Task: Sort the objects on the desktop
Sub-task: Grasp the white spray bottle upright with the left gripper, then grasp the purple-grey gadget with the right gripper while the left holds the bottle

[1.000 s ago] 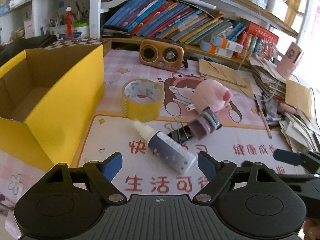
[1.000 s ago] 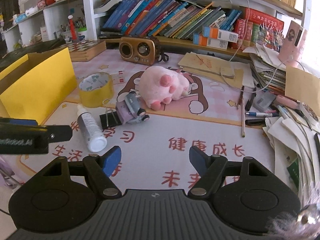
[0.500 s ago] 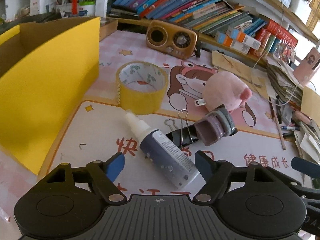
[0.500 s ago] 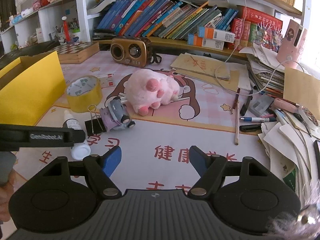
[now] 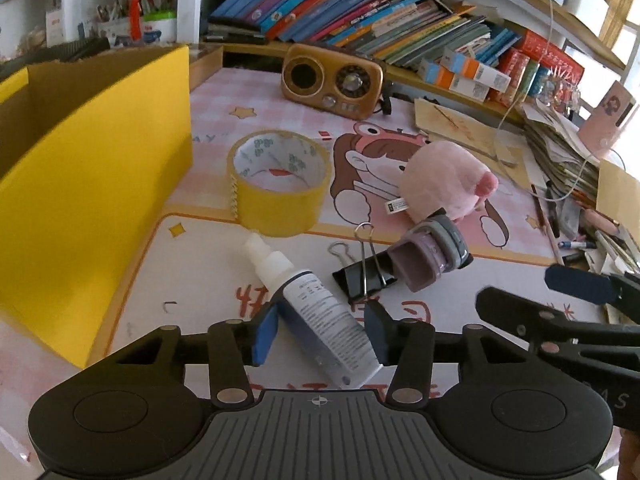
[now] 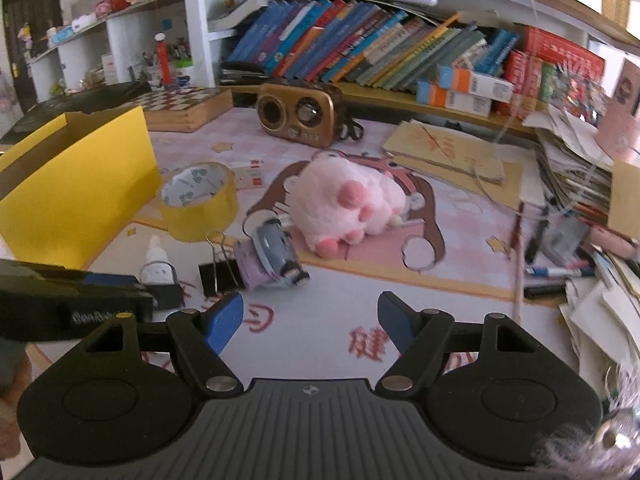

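Closing left gripper [image 5: 320, 330] fingers on the white-capped grey plastic bottle [image 5: 320, 312] lying on the table beside the yellow cardboard box [image 5: 92, 208]; right gripper [image 6: 310, 320] fingers half-wide, empty; next, probably lifting boxward.

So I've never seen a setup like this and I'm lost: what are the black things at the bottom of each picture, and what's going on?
No robot: a person holds a two-finger gripper in each hand, each with a camera looking along its fingers. The left gripper is closing its jaws around a small white bottle lying on the desk mat. The right gripper is open and empty. Nearby lie a black binder clip, yellow tape roll, purple toy camera, pink plush and a yellow box.
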Demonstrator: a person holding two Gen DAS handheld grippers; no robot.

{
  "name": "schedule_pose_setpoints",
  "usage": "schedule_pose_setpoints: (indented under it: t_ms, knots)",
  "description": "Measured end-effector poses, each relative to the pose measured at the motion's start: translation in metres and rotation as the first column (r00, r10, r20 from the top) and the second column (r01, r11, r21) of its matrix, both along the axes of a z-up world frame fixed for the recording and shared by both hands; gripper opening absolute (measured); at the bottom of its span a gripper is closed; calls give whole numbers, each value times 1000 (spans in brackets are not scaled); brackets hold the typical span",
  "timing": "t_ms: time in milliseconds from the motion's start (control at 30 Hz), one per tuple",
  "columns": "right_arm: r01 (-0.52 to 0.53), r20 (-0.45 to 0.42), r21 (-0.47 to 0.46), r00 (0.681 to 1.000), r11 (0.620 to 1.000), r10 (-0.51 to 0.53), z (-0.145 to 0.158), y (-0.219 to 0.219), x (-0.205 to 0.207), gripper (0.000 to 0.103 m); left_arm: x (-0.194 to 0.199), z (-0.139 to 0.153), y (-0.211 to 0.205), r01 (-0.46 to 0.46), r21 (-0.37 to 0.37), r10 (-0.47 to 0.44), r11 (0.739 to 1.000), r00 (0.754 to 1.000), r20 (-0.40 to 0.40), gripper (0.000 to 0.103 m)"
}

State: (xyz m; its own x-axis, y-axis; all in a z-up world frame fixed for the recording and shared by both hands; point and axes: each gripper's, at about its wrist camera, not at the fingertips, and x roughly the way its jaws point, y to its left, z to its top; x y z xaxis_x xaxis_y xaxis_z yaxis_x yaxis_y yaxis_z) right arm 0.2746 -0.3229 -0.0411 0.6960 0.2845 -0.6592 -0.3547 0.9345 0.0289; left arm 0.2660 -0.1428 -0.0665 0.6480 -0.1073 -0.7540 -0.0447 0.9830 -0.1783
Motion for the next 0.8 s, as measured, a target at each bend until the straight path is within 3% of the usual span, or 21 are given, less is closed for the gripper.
schedule_pose_setpoints:
  t_ms: [67, 133, 233, 533, 700, 800]
  knots:
    - [-12, 8, 1, 1000, 1000, 12, 1, 3, 6, 72, 7, -5, -1, -5, -5, 5, 1000, 1000, -19, 52]
    - [-25, 11, -3, 1000, 1000, 25, 1, 7, 12, 70, 9, -10, 0, -9, -17, 8, 1000, 999, -39, 42]
    - [-48, 1, 2, 999, 999, 48, 0, 12, 22, 70, 3, -9, 0, 23, 25, -22, 999, 999, -48, 32]
    - [-146, -13, -53, 989, 988, 146, -19, 37, 44, 67, -9, -7, 17, 20, 50, -17, 999, 997, -72, 32]
    - [-194, -30, -82, 981, 978, 193, -27, 42, 57, 46, -6, -8, 14, 28, 71, -23, 997, 997, -68, 32]
    - [-214, -32, -77, 977, 974, 212, -27, 41, 59, 42, -5, -9, 13, 29, 83, -24, 996, 998, -63, 32]
